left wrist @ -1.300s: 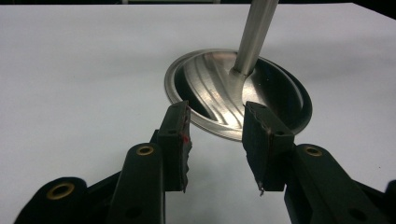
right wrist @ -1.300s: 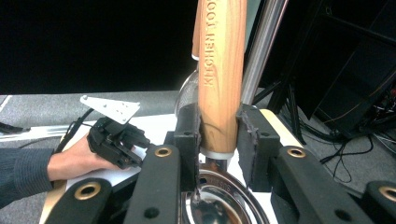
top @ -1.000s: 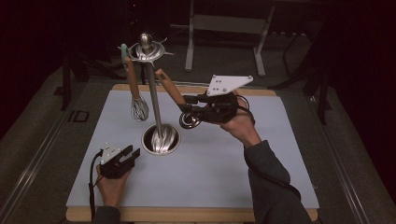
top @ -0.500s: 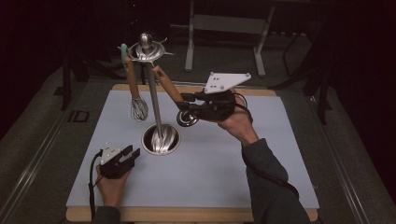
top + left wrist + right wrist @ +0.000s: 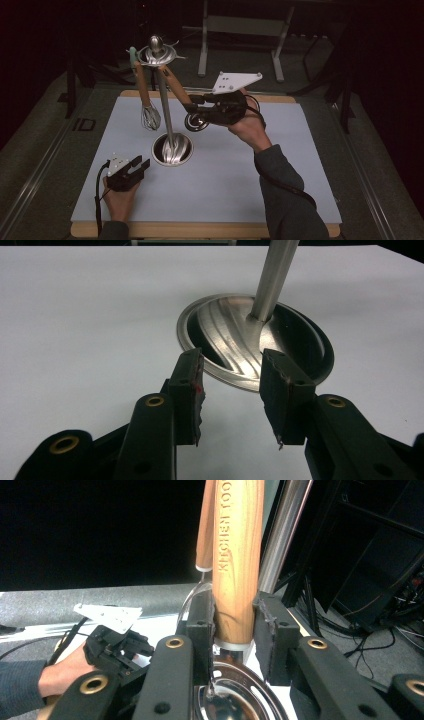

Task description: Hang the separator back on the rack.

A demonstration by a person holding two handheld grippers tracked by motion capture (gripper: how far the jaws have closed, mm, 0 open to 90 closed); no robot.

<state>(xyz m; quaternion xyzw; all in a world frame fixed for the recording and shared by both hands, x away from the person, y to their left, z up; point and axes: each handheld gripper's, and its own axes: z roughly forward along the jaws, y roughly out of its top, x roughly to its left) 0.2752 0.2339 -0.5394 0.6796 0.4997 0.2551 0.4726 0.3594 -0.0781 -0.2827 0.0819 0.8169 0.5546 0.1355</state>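
Observation:
A steel utensil stand has a round base and a tall pole with a hook ring on top. A wire whisk with a wooden handle hangs from the ring's left side. My right gripper is shut on the lower wooden handle of a ladle, just above its metal bowl. The ladle leans, its top end up at the ring. My left gripper rests open on the mat, its jaws pointing at the base with nothing between them.
A pale mat covers the wooden table. Behind the table stand dark metal frame legs. In the right gripper view, the left hand and its gripper show lower left, and cables lie at the right.
My right gripper has lifted slightly and shifted left toward the pole, carrying the ladle with it. The left gripper has stayed put.

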